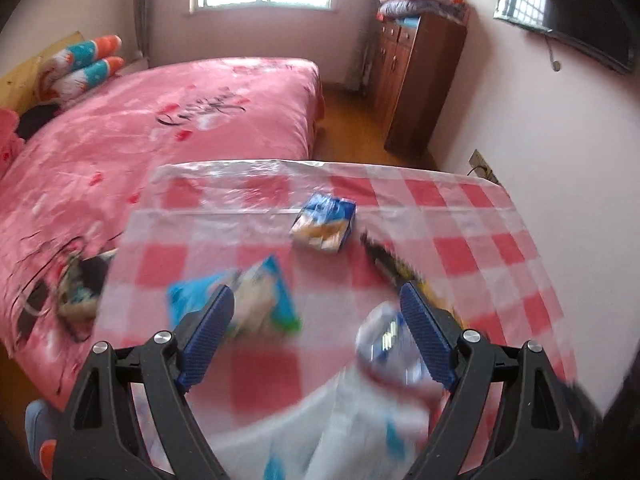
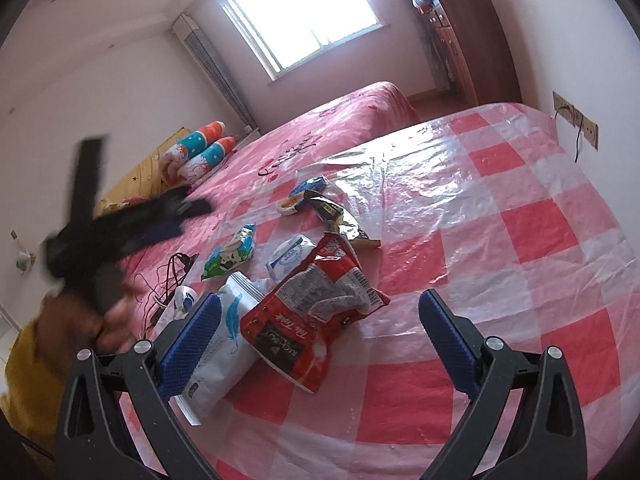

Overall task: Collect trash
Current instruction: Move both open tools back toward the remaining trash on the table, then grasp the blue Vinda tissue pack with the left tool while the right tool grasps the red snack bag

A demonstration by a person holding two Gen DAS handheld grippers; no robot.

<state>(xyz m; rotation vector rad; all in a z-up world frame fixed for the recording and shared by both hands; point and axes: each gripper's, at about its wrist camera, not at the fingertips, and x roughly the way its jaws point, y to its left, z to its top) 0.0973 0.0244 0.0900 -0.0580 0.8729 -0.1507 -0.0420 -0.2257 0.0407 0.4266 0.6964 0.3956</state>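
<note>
- Step, as I judge it: first grab. All trash lies on the round table w/ red-and-white checked plastic cloth (image 2: 520, 240); nothing is bagged yet.
- Landmark = crumpled red foil snack bag (image 2: 316, 320), the biggest piece, in front of the right gripper (image 2: 320, 300). Its jaws are spread wide w/ nothing between the pads.
- To do it well: come down over the bag's puffed middle and pinch a fold, not the flat edge. The cloth is slick plastic, so prob. lift straight up and don't drag.
- Flat white pouch w/ blue feather print (image 2: 224, 340) touches the red bag's left side and partly hides behind the right gripper's left finger. Mind not to nip both at once.
- Left gripper (image 1: 316, 292) is gaping too and holds nothing. In the right wrist view it's a blur far left of the red bag.
- Counts, big to small: 1 table, 2 grippers, 1 red bag, 1 white pouch.
- 1 dark-and-gold foil wrapper (image 2: 340, 216) beyond the red bag.
- 1 green-blue soft packet (image 2: 232, 254) beyond-left of it.
- 1 round white-blue packet (image 2: 290, 258) touching its far edge.
- 1 small blue carton (image 2: 310, 184), farthest beyond it.
- 1 small yellow-white scrap (image 2: 290, 203) just nearer than the carton; can't tell what it is.
- Total: 7 trash pcs seen.
</note>
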